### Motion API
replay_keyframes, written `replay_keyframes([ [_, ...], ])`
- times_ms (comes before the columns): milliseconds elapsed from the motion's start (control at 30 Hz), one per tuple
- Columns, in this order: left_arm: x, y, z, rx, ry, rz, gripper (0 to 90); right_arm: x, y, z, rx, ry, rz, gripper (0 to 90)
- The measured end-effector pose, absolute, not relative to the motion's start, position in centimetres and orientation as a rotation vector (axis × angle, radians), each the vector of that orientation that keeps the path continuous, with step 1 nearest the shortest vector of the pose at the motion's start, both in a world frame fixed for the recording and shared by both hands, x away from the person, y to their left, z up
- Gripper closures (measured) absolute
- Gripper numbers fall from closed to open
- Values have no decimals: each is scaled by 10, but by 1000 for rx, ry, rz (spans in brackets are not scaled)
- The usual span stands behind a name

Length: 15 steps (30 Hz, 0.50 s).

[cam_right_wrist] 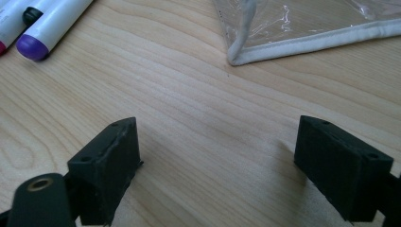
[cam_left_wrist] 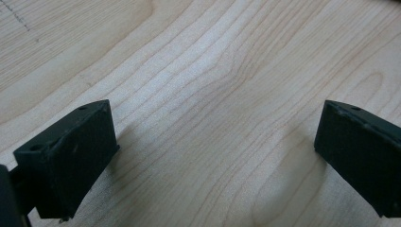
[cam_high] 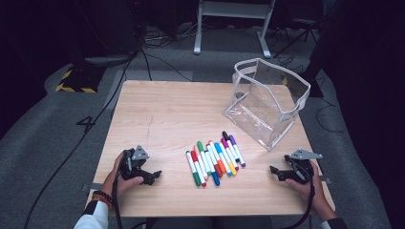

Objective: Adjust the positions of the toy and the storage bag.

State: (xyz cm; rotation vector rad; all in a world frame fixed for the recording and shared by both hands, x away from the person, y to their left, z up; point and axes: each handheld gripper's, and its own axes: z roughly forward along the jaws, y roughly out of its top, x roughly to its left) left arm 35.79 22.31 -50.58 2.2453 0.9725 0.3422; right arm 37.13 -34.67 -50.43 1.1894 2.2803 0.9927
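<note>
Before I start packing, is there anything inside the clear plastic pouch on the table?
The clear plastic pouch looks empty; the light wooden table shows through its walls. The white-barrelled markers lie outside, in front.

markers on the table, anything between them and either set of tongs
Nothing visible. The markers lie in a row mid-table, with bare wood between them and the left tongs and the right tongs. Both tongs are open and empty. The clear pouch stands farther back, off both paths.

A lab: floor cables (cam_high: pixel 95 114), hazard-taped stand (cam_high: pixel 76 81), wooden table (cam_high: pixel 162 114).
</note>
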Motion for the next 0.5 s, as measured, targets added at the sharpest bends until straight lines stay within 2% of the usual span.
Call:
replay_keyframes([
  [167,358,223,-506,2247,971,346,2,372,-347,-504,1190,2284,995,155],
  [267,358,223,-506,2247,972,346,2,373,-347,-503,1183,2279,1006,242],
  [300,358,223,-506,2247,972,346,2,373,-347,-503,1183,2279,1006,242],
  [333,357,223,-506,2246,976,346,2,373,-345,-501,1151,2253,989,295],
  [500,357,223,-506,2246,979,347,2,377,-341,-485,1118,2191,1035,339],
])
